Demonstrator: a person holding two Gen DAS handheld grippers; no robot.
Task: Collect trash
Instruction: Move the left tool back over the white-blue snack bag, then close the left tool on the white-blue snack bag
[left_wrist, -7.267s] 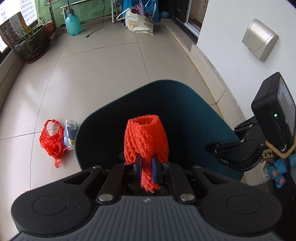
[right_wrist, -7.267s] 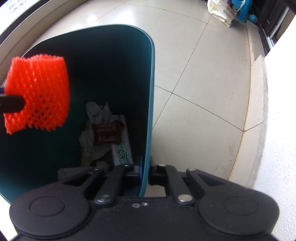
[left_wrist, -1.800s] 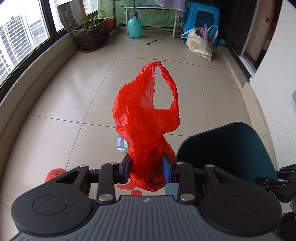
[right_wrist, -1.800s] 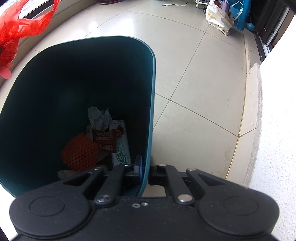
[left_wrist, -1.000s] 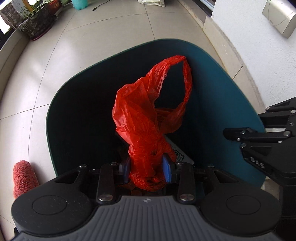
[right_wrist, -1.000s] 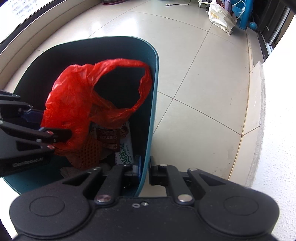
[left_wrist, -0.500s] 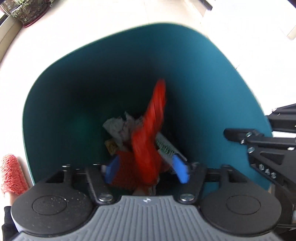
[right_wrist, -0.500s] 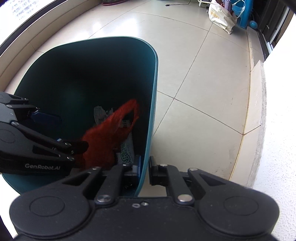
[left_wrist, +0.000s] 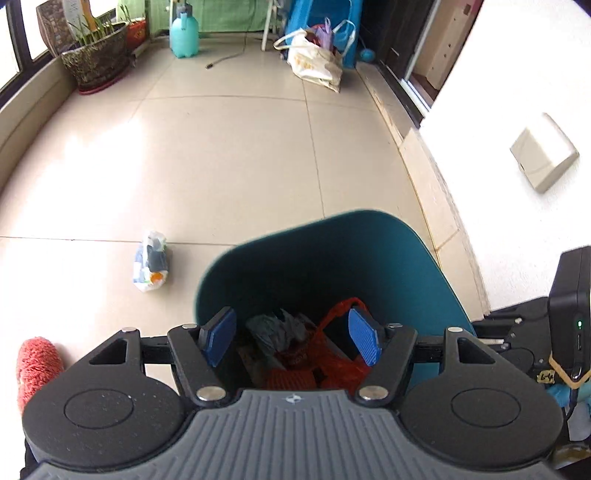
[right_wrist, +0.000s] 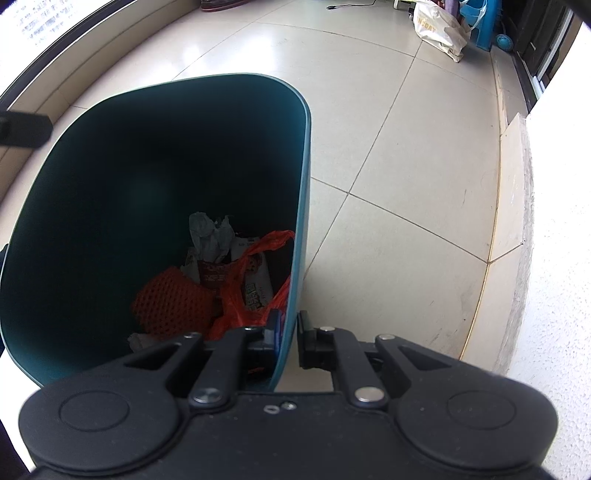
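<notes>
The teal bin (left_wrist: 332, 258) stands on the tiled floor by the white wall. My right gripper (right_wrist: 290, 332) is shut on the bin's rim (right_wrist: 301, 221), one finger inside and one outside. In the bin lie the red plastic bag (right_wrist: 240, 295), an orange foam net (right_wrist: 171, 299), crumpled paper and wrappers. My left gripper (left_wrist: 291, 339) hangs above the bin's near edge; its jaws are opening and nothing is between the blue pads (left_wrist: 364, 341). A white snack wrapper (left_wrist: 150, 262) lies on the floor left of the bin.
A red fluffy thing (left_wrist: 37, 365) sits at the lower left. At the far end stand a potted plant (left_wrist: 96, 55), a teal spray bottle (left_wrist: 183, 33) and a cloth bag (left_wrist: 314, 62). The wall (left_wrist: 517, 110) runs close on the right.
The red bag has left my left gripper's jaws and dropped into the bin. That gripper has risen out of the bin with its jaws wide. The right gripper has not moved.
</notes>
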